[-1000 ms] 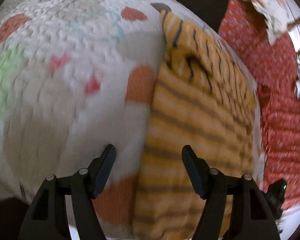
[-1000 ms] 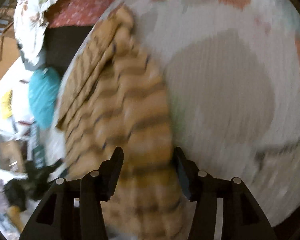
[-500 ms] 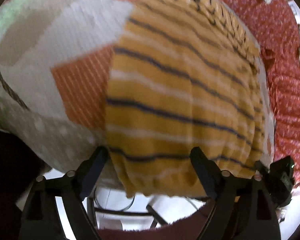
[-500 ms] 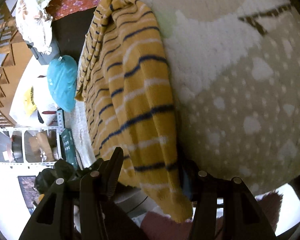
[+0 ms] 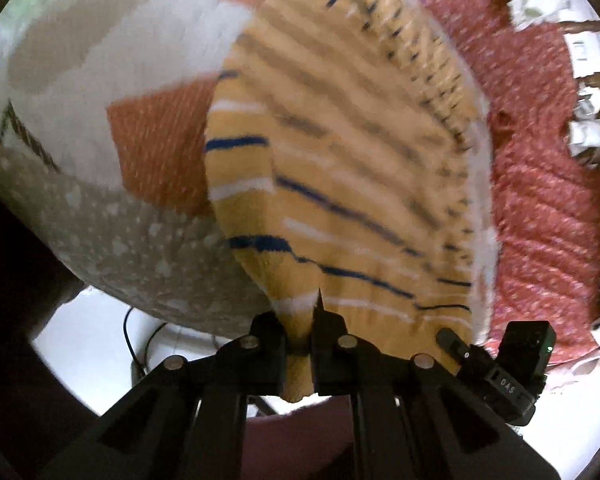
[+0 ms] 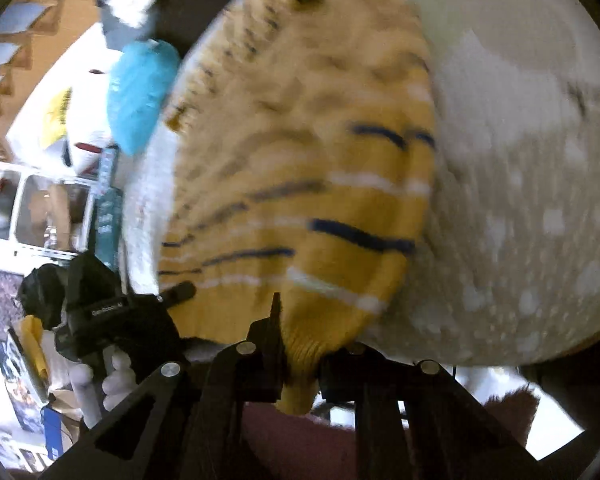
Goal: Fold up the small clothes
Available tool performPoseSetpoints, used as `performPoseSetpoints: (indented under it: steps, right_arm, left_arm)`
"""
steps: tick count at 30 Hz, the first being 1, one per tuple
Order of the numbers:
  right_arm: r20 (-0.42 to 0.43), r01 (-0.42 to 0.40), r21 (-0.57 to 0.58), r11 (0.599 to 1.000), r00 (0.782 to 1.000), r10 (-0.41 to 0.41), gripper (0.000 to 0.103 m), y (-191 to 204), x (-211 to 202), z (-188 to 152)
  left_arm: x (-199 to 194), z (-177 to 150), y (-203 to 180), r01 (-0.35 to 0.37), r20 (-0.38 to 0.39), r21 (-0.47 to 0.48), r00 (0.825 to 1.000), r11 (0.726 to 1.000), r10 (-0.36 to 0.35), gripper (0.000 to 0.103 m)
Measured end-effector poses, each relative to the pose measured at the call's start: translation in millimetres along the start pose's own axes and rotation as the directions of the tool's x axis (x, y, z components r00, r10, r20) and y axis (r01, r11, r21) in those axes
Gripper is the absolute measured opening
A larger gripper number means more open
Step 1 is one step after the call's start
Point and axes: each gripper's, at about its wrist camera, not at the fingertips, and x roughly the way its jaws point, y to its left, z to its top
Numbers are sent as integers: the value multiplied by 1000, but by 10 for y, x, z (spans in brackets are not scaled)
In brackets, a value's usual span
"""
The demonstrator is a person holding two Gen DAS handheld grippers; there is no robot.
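A yellow knit sweater (image 5: 340,184) with dark blue and white stripes lies on a patterned quilt (image 5: 100,60), its hem at the quilt's near edge. My left gripper (image 5: 300,344) is shut on the left corner of the hem. My right gripper (image 6: 300,356) is shut on the right corner of the hem of the sweater (image 6: 300,184). Both corners are pinched and lifted slightly off the quilt (image 6: 520,200). The other gripper's body shows at the side in each view.
A red patterned bedspread (image 5: 540,180) lies beyond the quilt on the right. A teal cushion (image 6: 140,88) and white shelving (image 6: 28,208) stand at the left of the right wrist view. The quilt's near edge drops to a white floor (image 5: 100,320).
Both grippers moved back to the sweater's hem at the quilt's near edge and closed on its two corners. They were open half a second ago.
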Motion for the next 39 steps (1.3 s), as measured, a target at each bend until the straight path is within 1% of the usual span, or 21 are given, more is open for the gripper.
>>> performPoseSetpoints:
  steps: [2,4,6,8,11,13,16,18,22,24,26,28,30,31,32,33,34,35,36,38,39]
  right_arm:
    - [48,-53,0,999,997,52,13,118,-156,122]
    - [89,-89,-10,996,992,89,13,221,-271,264]
    - [133,-116,-34,993,984,119,13,344,-403,508]
    - [160,-133,-51,990,977,139,13,436,-481,751]
    - [223,-101,-83,991,968,117,13,566,-522,1242]
    - [245,-79,-94,992,964,100,13,642,-489,1523]
    - [269,-40,-99,994,961,65,13,742,-359,1964]
    - [275,-23,-88,996,960,46,13,755,-227,2251]
    - [277,32,-59,998,961,-15,13,736,124,2742]
    - [268,38,-38,999,963,-27,14,657,252,2911]
    - [251,26,13,1000,968,-28,16,521,405,3093]
    - [248,-10,81,997,969,-10,22,384,499,3213]
    - [243,-74,158,985,969,34,38,219,586,3322]
    - [257,-97,191,977,965,46,40,149,605,3363]
    - [284,-127,219,967,957,62,46,87,606,3398]
    - [304,-157,236,959,949,80,55,41,600,3434]
    - [319,-187,253,949,942,101,60,-4,597,3463]
    - [333,-221,273,936,935,124,67,-55,599,3501]
    - [348,-258,302,918,926,146,69,-112,600,3538]
    - [373,-300,343,890,913,164,69,-205,587,3598]
    - [382,-308,350,885,909,166,69,-228,567,3615]
  left_arm:
    - [-194,101,-138,38,45,13,998,999,-39,8]
    - [-283,298,-301,63,82,14,995,998,-64,8]
    - [-386,563,-450,99,116,13,988,995,-99,8]
    - [-473,824,-548,115,147,17,982,993,-116,8]
    - [-437,1243,-798,98,199,36,974,995,-103,8]
    - [-406,1525,-890,83,216,39,972,996,-89,8]
    - [-258,1944,-998,78,231,9,970,997,-78,8]
    - [-119,2236,-1027,72,231,-16,971,997,-66,8]
    - [127,2700,-1026,42,207,-36,978,998,-33,9]
    - [261,2899,-1010,29,191,-45,981,999,-20,9]
    - [364,3039,-962,29,177,-61,984,998,-18,10]
    - [446,3174,-901,65,166,-90,985,994,-50,13]
    - [510,3288,-853,97,154,-119,985,988,-79,15]
    - [536,3345,-836,110,155,-130,984,985,-89,17]
    - [547,3378,-831,116,155,-136,983,984,-94,18]
    - [565,3417,-824,122,155,-143,983,982,-100,19]
    - [580,3446,-818,135,153,-151,982,979,-111,22]
    - [595,3475,-803,157,153,-162,979,974,-133,29]
    - [602,3502,-775,189,156,-177,974,966,-162,32]
    - [605,3542,-707,250,165,-213,962,944,-218,37]
    - [589,3563,-651,296,168,-234,951,926,-261,39]
